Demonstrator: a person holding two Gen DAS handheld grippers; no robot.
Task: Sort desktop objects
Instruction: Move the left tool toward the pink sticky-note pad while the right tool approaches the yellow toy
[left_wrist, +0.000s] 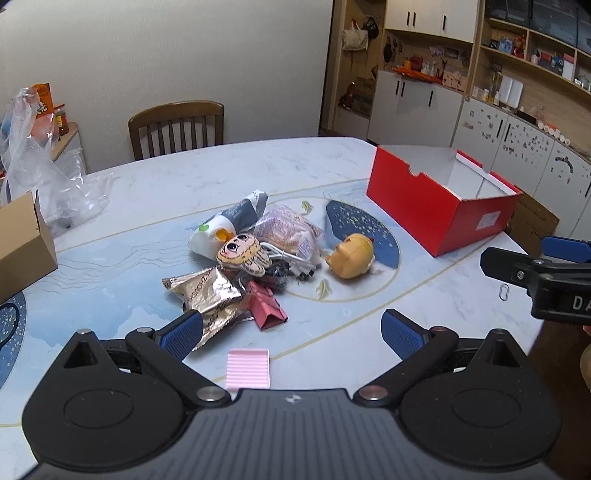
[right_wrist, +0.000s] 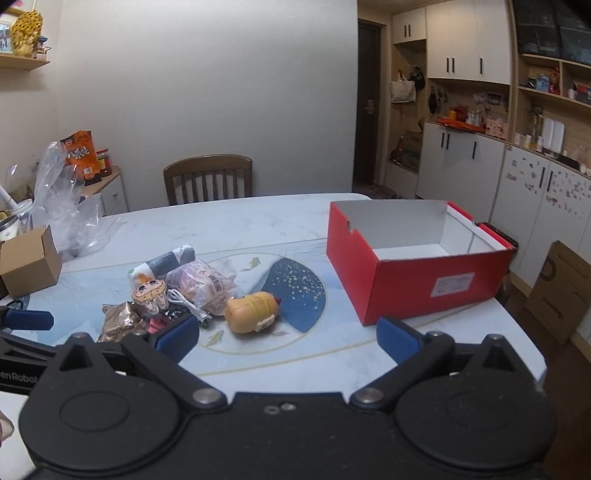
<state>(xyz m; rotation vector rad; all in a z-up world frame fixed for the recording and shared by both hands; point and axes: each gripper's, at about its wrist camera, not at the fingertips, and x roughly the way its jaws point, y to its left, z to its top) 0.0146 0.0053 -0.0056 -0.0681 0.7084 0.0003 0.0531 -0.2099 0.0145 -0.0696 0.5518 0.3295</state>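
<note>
A pile of small objects lies mid-table: a gold snack packet (left_wrist: 207, 291), a plush face toy (left_wrist: 242, 254), a pink wrapped pack (left_wrist: 288, 232), a white-grey pouch (left_wrist: 229, 221), a red folded paper (left_wrist: 266, 304) and a yellow toy (left_wrist: 351, 256). An open red box (left_wrist: 439, 206) stands to the right. My left gripper (left_wrist: 291, 332) is open and empty just in front of the pile. My right gripper (right_wrist: 288, 336) is open and empty, in front of the yellow toy (right_wrist: 253, 310) and the red box (right_wrist: 417, 266).
A pink ribbed card (left_wrist: 247, 369) lies near the front edge. A small cardboard box (left_wrist: 22, 247) and a clear plastic bag (left_wrist: 40, 177) are at the left. A wooden chair (left_wrist: 177, 127) stands behind the table (left_wrist: 184, 177). Cabinets line the right.
</note>
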